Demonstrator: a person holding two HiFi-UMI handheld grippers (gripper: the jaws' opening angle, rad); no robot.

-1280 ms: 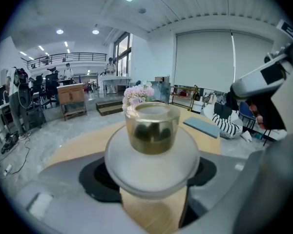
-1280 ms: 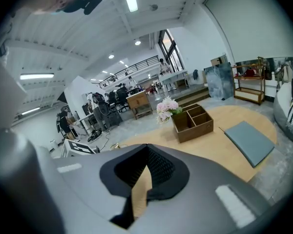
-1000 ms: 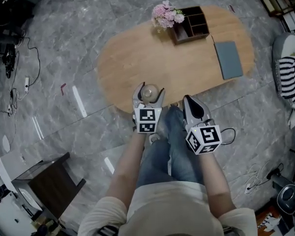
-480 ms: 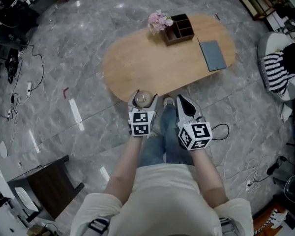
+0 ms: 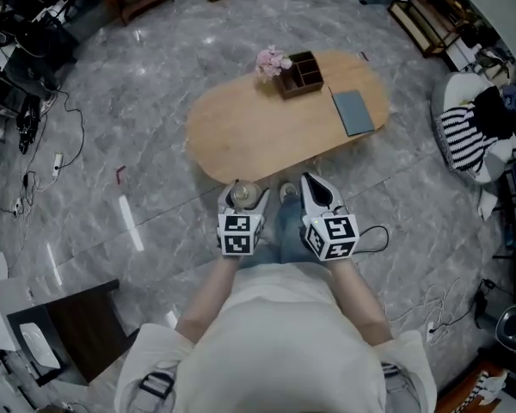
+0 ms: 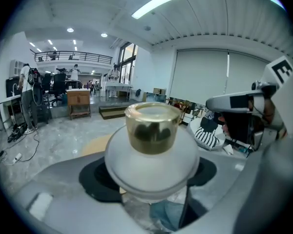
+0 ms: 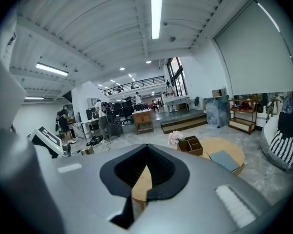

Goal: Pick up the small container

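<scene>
The small container (image 5: 243,196) is a round white jar with a gold cap (image 6: 152,127). My left gripper (image 5: 242,200) is shut on it and holds it in the air, off the table, in front of the person's legs. In the left gripper view the jar's white body (image 6: 151,162) fills the gap between both jaws, cap upward. My right gripper (image 5: 310,186) hangs beside it to the right, shut with nothing in it. In the right gripper view its dark pads (image 7: 146,177) meet in front of the far table.
The oval wooden table (image 5: 258,132) lies ahead with pink flowers (image 5: 273,60), a brown divided box (image 5: 301,73) and a grey book (image 5: 353,112) at its far end. A striped cloth (image 5: 463,138) lies at the right, cables (image 5: 34,136) at the left and a dark cabinet (image 5: 64,334) at the lower left.
The view has risen and pulled back, so the table looks smaller and farther. Both grippers have come away from the table's near edge, and the jar has stayed in the left one.
</scene>
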